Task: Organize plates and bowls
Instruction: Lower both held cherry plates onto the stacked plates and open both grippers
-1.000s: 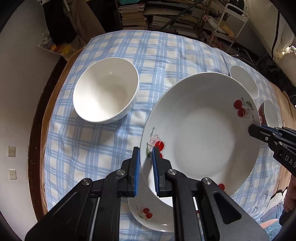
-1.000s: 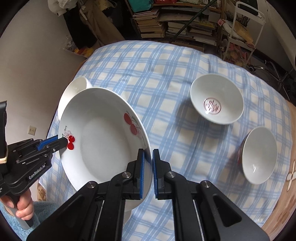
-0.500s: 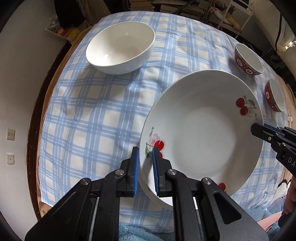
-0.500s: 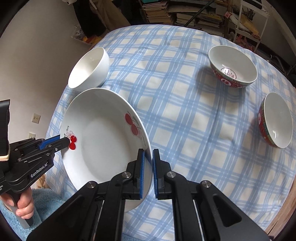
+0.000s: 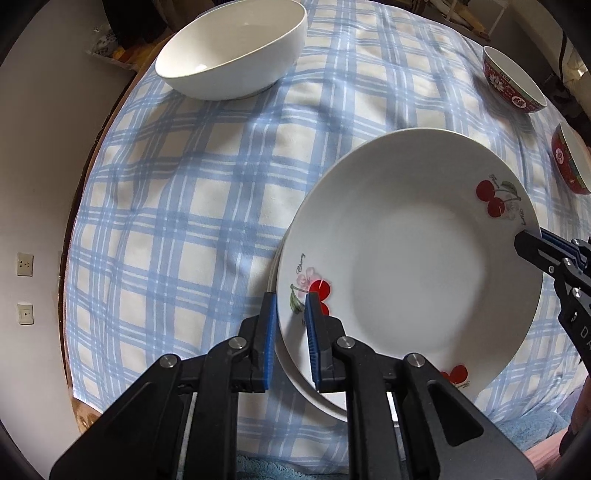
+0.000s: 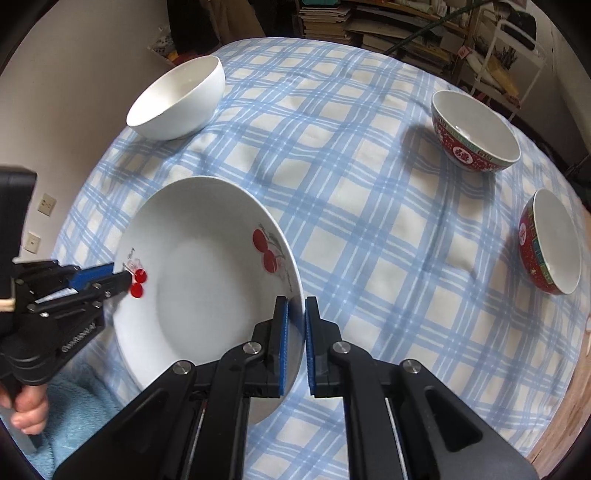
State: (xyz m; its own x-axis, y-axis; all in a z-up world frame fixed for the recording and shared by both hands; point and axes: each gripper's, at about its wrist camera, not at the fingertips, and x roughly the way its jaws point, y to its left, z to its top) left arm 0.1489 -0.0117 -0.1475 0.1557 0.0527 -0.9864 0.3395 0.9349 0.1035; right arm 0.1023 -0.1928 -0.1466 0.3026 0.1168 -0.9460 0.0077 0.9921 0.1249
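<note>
A white deep plate with red cherries (image 5: 410,266) is at the near edge of the table; it also shows in the right wrist view (image 6: 207,280). The rim of a second plate (image 5: 295,373) shows just under it. My left gripper (image 5: 290,325) is shut on the plate's left rim. My right gripper (image 6: 296,325) is shut on its right rim. A large white bowl (image 5: 232,48) stands at the far left, also in the right wrist view (image 6: 177,99). Two red patterned bowls (image 6: 476,133) (image 6: 550,243) stand at the right.
The round table has a blue checked cloth (image 6: 351,206). A light blue towel (image 6: 77,406) lies at the near edge. Shelves with books (image 6: 369,22) and a white rack (image 6: 509,48) stand behind the table. A wall with sockets (image 5: 24,264) is at the left.
The plate held by both grippers has come down and nearer, over a second plate at the near table edge. The bowls now look farther away.
</note>
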